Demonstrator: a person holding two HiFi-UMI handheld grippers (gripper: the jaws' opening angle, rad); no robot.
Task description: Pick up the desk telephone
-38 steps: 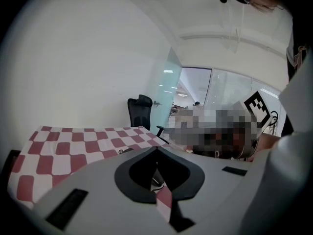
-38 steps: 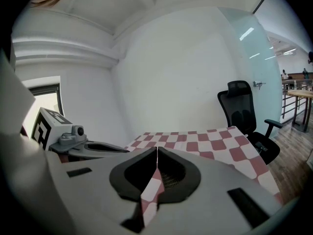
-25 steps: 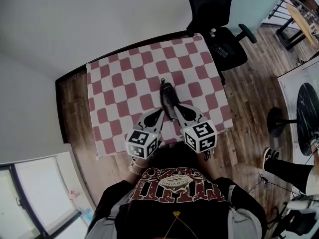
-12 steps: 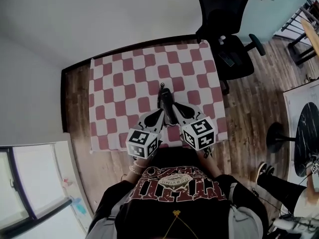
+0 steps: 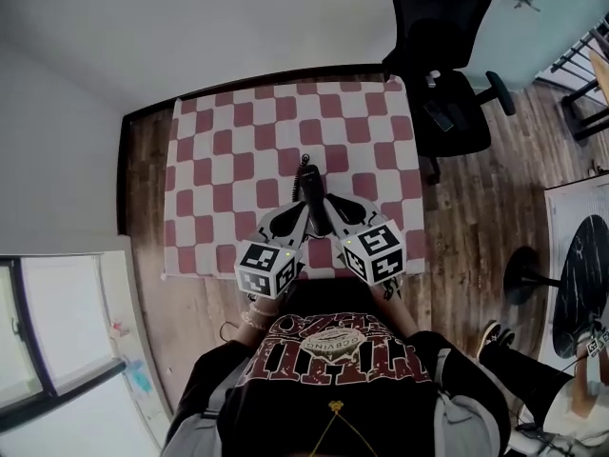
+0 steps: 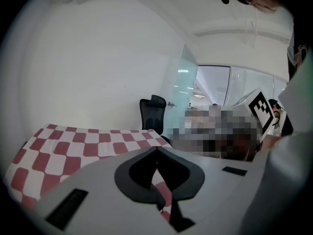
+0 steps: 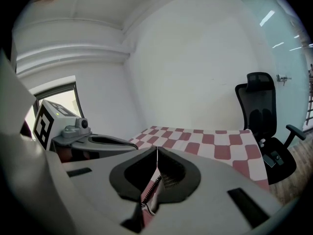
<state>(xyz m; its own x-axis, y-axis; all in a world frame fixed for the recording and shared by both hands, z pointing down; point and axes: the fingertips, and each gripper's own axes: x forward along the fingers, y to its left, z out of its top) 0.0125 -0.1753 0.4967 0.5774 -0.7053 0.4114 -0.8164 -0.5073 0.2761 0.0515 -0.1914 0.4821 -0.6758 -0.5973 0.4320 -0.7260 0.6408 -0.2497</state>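
My right claw (image 7: 157,149) is shut tight and holds nothing. My left claw (image 6: 156,149) is shut and empty too. The telephone (image 5: 315,194) lies between them on the checked table (image 5: 219,160) (curly cord (image 7: 150,188) and all). I think I'm only lining up. Next I open wide and squeeze it.

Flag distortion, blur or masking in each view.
Head view: fisheye bows the tablecloth edges, and the lighting is even. Left gripper view: dark round vignette, a mosaic patch over the middle right, washed-out brightness above it. Right gripper view: same vignette, the walls curve strongly, and the office chair stays sharp.
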